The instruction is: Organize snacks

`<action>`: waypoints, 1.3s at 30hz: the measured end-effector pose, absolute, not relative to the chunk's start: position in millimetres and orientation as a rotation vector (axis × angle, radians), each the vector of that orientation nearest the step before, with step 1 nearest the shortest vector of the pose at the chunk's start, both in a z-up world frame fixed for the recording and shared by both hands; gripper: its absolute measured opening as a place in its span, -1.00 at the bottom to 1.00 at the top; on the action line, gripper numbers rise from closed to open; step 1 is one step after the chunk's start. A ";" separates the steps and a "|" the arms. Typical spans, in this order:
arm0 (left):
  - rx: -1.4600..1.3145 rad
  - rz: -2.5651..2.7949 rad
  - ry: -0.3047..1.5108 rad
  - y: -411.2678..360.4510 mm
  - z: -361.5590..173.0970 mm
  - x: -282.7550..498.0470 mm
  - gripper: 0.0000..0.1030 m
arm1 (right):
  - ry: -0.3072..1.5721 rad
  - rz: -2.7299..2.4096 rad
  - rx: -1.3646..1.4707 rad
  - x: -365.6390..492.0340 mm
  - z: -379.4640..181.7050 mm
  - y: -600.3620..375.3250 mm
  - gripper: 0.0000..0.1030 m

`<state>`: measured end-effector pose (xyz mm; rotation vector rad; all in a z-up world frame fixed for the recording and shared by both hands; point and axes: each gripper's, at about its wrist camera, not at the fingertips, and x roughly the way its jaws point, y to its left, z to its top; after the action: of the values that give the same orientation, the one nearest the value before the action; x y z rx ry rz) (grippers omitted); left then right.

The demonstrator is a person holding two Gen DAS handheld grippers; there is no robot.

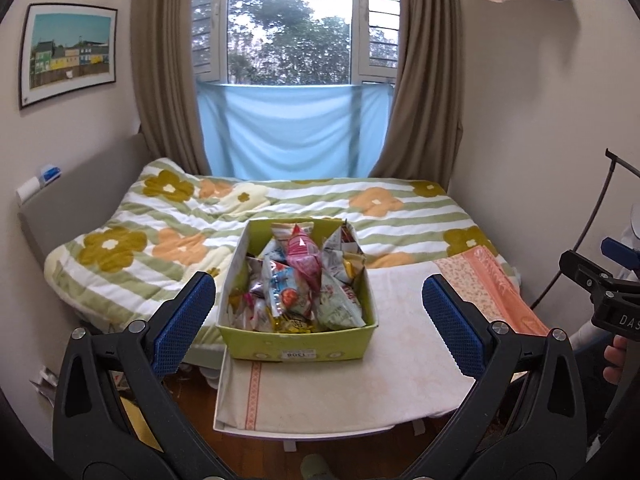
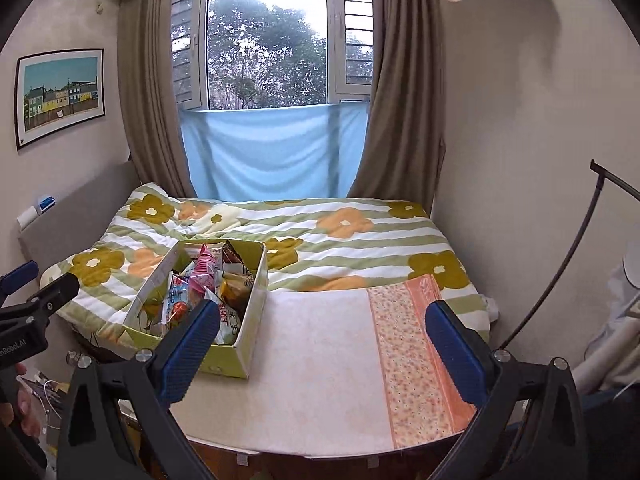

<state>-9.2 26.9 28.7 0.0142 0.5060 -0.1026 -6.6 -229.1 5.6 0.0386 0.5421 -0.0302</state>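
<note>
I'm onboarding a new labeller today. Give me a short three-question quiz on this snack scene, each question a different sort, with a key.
1. True or false: the left tongs hold a snack packet.
2. Where do the snack packets lie? A) on the floor B) in the green box C) on the windowsill
3. Fill in: the box stands on a cloth-covered ____.

Key: 1 false; 2 B; 3 table. Both tongs, including the right tongs, are open and empty.

Daylight pours through the window (image 1: 290,24), brown curtains (image 1: 160,64) either side. Flowered bed (image 1: 168,216) ahead of the jaws, framed picture (image 1: 68,54) on the left wall.
</note>
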 end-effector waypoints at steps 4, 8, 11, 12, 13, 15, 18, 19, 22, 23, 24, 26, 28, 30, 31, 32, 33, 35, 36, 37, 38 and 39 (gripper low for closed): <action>0.019 -0.112 0.499 21.3 29.5 -18.0 0.99 | 0.532 -0.042 0.043 -14.8 7.3 -233.2 0.98; 0.021 -0.108 0.496 20.2 30.0 -21.6 0.99 | 0.524 -0.041 0.043 -21.7 8.8 -234.1 0.98; 0.022 -0.101 0.494 21.8 30.8 -24.6 0.99 | 0.519 -0.037 0.041 -23.7 9.6 -231.7 0.98; 0.021 -0.100 0.494 22.7 31.4 -24.0 0.99 | 0.519 -0.035 0.041 -24.9 9.4 -231.0 0.98; 0.019 -0.100 0.493 23.1 32.0 -24.0 0.99 | 0.519 -0.033 0.042 -25.0 9.0 -230.3 0.98; 0.021 -0.101 0.495 23.3 31.9 -24.1 0.99 | 0.520 -0.031 0.045 -24.4 8.4 -229.8 0.98; 0.020 -0.101 0.494 22.9 31.9 -24.6 0.99 | 0.525 -0.029 0.044 -23.2 7.5 -228.3 0.98; 0.020 -0.103 0.494 23.1 32.0 -24.5 0.99 | 0.526 -0.029 0.044 -23.7 7.1 -227.2 0.98; 0.022 -0.106 0.500 22.3 30.7 -20.7 0.99 | 0.526 -0.029 0.045 -22.9 7.2 -227.3 0.98; 0.023 -0.107 0.501 22.4 30.4 -19.8 0.99 | 0.527 -0.029 0.046 -22.8 7.1 -227.5 0.98; 0.024 -0.109 0.503 22.3 30.1 -19.4 0.99 | 0.529 -0.030 0.048 -22.2 7.1 -227.3 0.98; 0.025 -0.111 0.506 21.8 29.5 -17.1 0.99 | 0.530 -0.033 0.049 -22.1 7.1 -226.4 0.98; 0.026 -0.112 0.510 20.9 28.8 -15.6 0.99 | 0.532 -0.037 0.052 -21.9 7.5 -226.6 0.98; 0.025 -0.114 0.514 20.3 28.8 -13.8 0.99 | 0.535 -0.039 0.053 -21.1 7.2 -227.2 0.98; 0.026 -0.114 0.516 19.9 28.3 -13.2 0.99 | 0.535 -0.041 0.054 -20.8 6.7 -227.2 0.98; 0.026 -0.114 0.517 20.0 27.9 -12.5 0.99 | 0.536 -0.042 0.055 -20.3 6.4 -227.4 0.98; 0.025 -0.115 0.518 19.7 27.5 -12.2 0.99 | 0.537 -0.043 0.056 -20.1 6.4 -227.8 0.98; 0.025 -0.116 0.522 19.7 27.3 -11.6 0.99 | 0.538 -0.044 0.055 -20.0 5.6 -227.8 0.98; 0.026 -0.116 0.523 19.2 27.0 -11.3 0.99 | 0.539 -0.044 0.056 -20.3 5.7 -228.1 0.98; 0.026 -0.116 0.522 19.2 27.2 -11.0 0.99 | 0.540 -0.045 0.057 -20.2 5.3 -227.8 0.98; 0.027 -0.116 0.523 18.8 27.0 -10.7 0.99 | 0.541 -0.045 0.059 -20.0 5.1 -227.8 0.98; 0.026 -0.116 0.522 19.0 27.1 -11.1 0.99 | 0.541 -0.046 0.060 -20.3 5.0 -227.8 0.98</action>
<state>-11.1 19.0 27.1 0.0258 0.5221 -0.1158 -20.3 -227.8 5.0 0.0601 0.5415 -0.0458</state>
